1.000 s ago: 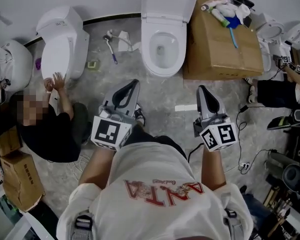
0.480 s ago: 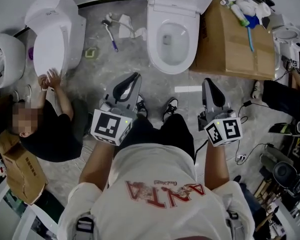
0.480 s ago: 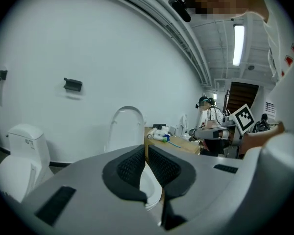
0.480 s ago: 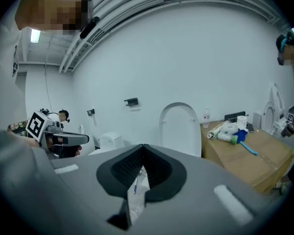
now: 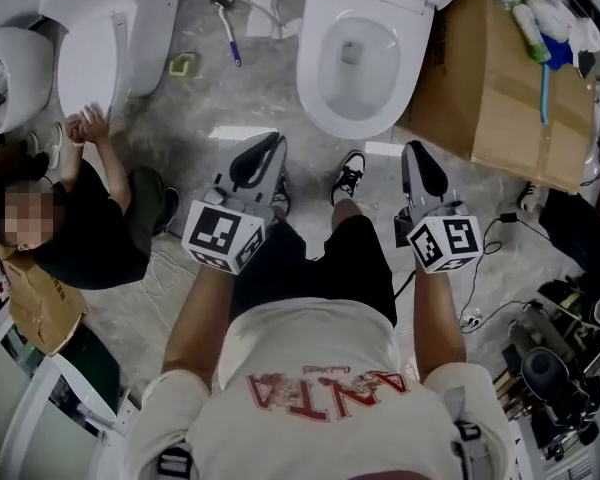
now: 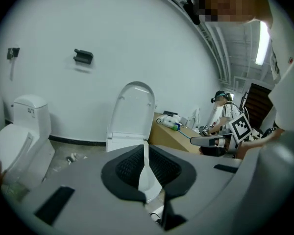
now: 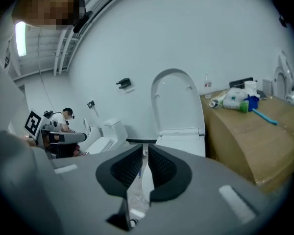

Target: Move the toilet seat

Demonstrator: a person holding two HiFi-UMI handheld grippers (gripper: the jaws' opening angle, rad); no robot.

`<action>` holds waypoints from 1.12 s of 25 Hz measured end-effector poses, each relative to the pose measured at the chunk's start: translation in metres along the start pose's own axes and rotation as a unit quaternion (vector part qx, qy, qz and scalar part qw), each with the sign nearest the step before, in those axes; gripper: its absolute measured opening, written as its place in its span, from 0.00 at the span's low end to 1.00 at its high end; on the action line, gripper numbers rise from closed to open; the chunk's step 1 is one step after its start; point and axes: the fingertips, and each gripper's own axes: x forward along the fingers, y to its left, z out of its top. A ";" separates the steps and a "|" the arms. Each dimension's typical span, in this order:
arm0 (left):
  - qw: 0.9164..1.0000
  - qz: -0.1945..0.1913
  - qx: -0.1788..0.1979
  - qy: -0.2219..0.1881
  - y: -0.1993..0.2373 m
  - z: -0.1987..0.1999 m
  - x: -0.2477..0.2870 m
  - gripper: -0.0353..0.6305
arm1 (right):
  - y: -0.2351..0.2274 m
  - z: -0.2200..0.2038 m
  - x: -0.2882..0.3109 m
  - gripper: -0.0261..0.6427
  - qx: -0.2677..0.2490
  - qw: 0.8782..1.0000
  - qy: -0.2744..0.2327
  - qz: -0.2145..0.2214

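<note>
A large cardboard box (image 5: 510,98) stands on the floor at the right. Bottles and a cloth (image 5: 540,13) lie at its far corner, a blue-handled brush (image 5: 543,93) just beside them. At the left a crouching person (image 5: 90,233) has 2 hands at the front edge of another toilet (image 5: 100,38). A small brush (image 5: 227,30) lies on the floor nearby.

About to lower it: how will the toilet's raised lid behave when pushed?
The raised lid looks like thin, rigid plastic: probably stiff and light. Hinged at its base, it should swing forward rather than slide. Its glossy surface may be slippery.
</note>
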 end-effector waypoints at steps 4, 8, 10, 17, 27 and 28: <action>0.998 -0.010 -0.038 0.042 0.006 -0.052 0.039 0.21 | -0.037 -0.048 0.029 0.17 0.042 0.998 0.036 0.005; 0.994 0.004 -0.077 0.072 0.025 -0.107 0.074 0.22 | -0.069 -0.108 0.056 0.24 0.091 0.993 0.071 -0.001; 0.992 0.006 -0.091 0.083 0.035 -0.131 0.090 0.22 | -0.083 -0.138 0.068 0.28 0.120 0.990 0.080 -0.008; 0.978 0.000 -0.162 0.129 0.073 -0.214 0.141 0.24 | -0.124 -0.222 0.103 0.38 0.208 0.972 0.104 -0.032; 0.954 0.015 -0.252 0.165 0.095 -0.296 0.185 0.25 | -0.159 -0.295 0.131 0.35 0.313 0.939 0.120 -0.077; 0.951 0.015 -0.259 0.167 0.094 -0.301 0.188 0.25 | -0.159 -0.298 0.130 0.36 0.314 0.938 0.124 -0.078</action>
